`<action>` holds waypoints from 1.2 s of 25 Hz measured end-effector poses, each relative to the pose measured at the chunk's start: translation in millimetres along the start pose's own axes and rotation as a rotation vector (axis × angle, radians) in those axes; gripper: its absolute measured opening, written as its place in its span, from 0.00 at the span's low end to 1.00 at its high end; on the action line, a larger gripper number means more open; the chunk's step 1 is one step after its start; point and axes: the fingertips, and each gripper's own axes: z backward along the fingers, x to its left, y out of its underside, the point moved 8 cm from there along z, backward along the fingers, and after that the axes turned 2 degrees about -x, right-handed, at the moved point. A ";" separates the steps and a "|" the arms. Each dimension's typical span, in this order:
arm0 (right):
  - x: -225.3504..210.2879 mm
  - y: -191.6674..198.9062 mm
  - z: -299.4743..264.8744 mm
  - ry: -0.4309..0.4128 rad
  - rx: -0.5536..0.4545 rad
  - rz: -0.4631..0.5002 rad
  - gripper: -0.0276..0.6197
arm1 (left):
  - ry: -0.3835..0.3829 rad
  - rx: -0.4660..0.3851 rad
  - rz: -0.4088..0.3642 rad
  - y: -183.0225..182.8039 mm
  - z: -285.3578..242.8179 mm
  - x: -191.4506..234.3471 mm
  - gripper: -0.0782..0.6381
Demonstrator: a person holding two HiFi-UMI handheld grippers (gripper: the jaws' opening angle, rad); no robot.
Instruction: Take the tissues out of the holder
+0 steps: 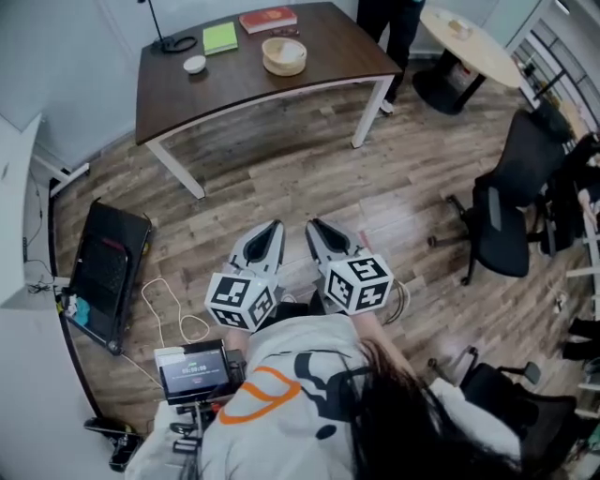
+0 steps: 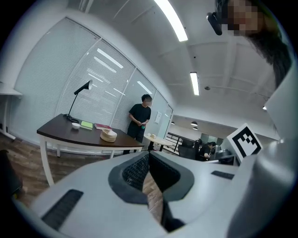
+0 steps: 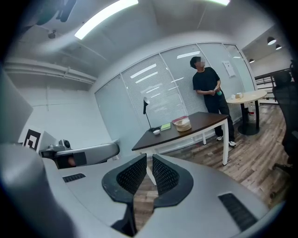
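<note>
Nothing is done yet: the holder [image 1: 284, 56] sits on the table [image 1: 234, 86], well apart from both grippers. The left gripper [image 1: 272, 230] is pressed together and the right gripper [image 1: 315, 228] barely parted; both are empty.

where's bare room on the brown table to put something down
The near half of the table is bare, from the white bowl and round holder to the front edge. So is the right end past the holder. Crowded along the far edge: lamp base, green notebook, red book.

place: office | cues: desk [image 1: 328, 47], swivel chairs [image 1: 502, 220], window blinds [image 2: 93, 79]
</note>
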 end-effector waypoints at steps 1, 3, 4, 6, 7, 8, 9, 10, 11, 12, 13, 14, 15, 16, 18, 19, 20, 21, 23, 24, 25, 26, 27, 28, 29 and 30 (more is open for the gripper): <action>-1.1 0.9 2.1 0.002 0.002 0.000 0.12 | 0.002 0.000 0.005 2.1 -0.2 -1.2 0.11; -2.8 0.4 1.3 0.004 0.007 -0.001 0.12 | 0.007 0.003 0.015 3.9 -2.9 0.7 0.11; -2.2 -1.8 -3.7 0.005 0.011 0.000 0.12 | 0.009 0.005 0.020 2.1 -5.7 5.9 0.11; -0.4 -7.5 -17.0 0.002 0.021 0.002 0.12 | 0.011 0.007 0.031 -3.4 -12.1 18.3 0.11; -0.4 -9.6 -22.2 -0.003 0.024 0.000 0.12 | 0.011 0.007 0.035 -5.6 -14.9 22.7 0.11; -1.2 -11.4 -26.2 -0.010 0.025 -0.003 0.12 | 0.008 0.006 0.038 -7.1 -17.4 25.7 0.11; -2.7 -13.3 -29.5 -0.020 0.024 -0.005 0.12 | 0.005 0.003 0.040 -8.3 -20.3 27.6 0.11; -5.2 -15.7 -32.5 -0.032 0.022 -0.003 0.12 | 0.000 0.000 0.041 -9.4 -23.9 28.8 0.11; -8.4 -18.5 -35.7 -0.044 0.020 0.002 0.12 | -0.005 -0.004 0.042 -10.2 -28.4 29.7 0.11; -12.0 -21.4 -39.5 -0.056 0.019 0.008 0.12 | -0.011 -0.006 0.042 -10.8 -33.5 31.0 0.11; -15.8 -24.2 -44.2 -0.066 0.018 0.014 0.12 | -0.016 -0.007 0.042 -11.3 -38.9 33.0 0.11; -19.8 -26.7 -49.9 -0.074 0.018 0.017 0.12 | -0.022 -0.007 0.043 -12.0 -44.6 35.9 0.11; -24.4 -29.3 -56.3 -0.080 0.019 0.017 0.12 | -0.027 -0.008 0.044 -13.1 -50.9 39.3 0.11; -29.7 -32.5 -63.2 -0.085 0.019 0.017 0.12 | -0.032 -0.010 0.045 -14.8 -58.2 42.9 0.11; -42.9 -41.3 -77.5 -0.094 0.021 0.021 0.12 | -0.041 -0.014 0.045 -19.7 -76.4 49.8 0.11; -50.5 -46.6 -84.5 -0.098 0.023 0.026 0.12 | -0.045 -0.016 0.044 -22.4 -87.0 52.7 0.11; -58.5 -52.2 -91.1 -0.102 0.026 0.032 0.12 | -0.048 -0.017 0.043 -25.1 -98.0 55.0 0.11; -66.7 -58.1 -97.1 -0.106 0.027 0.037 0.12 | -0.051 -0.019 0.042 -27.7 -109.3 56.5 0.11; -83.6 -71.1 -108.7 -0.117 0.026 0.042 0.12 | -0.053 -0.021 0.042 -32.7 -132.5 58.0 0.11; -92.2 -77.9 -114.6 -0.125 0.023 0.042 0.12 | -0.054 -0.021 0.042 -34.8 -144.3 58.3 0.11; -100.8 -84.7 -120.5 -0.132 0.020 0.042 0.12 | -0.056 -0.019 0.041 -36.6 -156.1 58.5 0.11; -109.3 -91.3 -126.1 -0.139 0.018 0.041 0.12 | -0.058 -0.017 0.040 -38.3 -167.7 58.6 0.11; -117.9 -97.5 -131.3 -0.145 0.017 0.041 0.12 | -0.060 -0.015 0.040 -39.9 -179.0 58.7 0.11; -126.1 -103.1 -136.1 -0.150 0.016 0.041 0.12 | -0.063 -0.013 0.039 -41.5 -189.8 58.8 0.11; -133.8 -107.9 -140.3 -0.157 0.017 0.042 0.12 | -0.066 -0.012 0.037 -43.0 -200.1 59.0 0.11; -141.2 -111.8 -144.5 -0.164 0.018 0.042 0.12 | -0.069 -0.012 0.034 -44.4 -209.8 59.2 0.11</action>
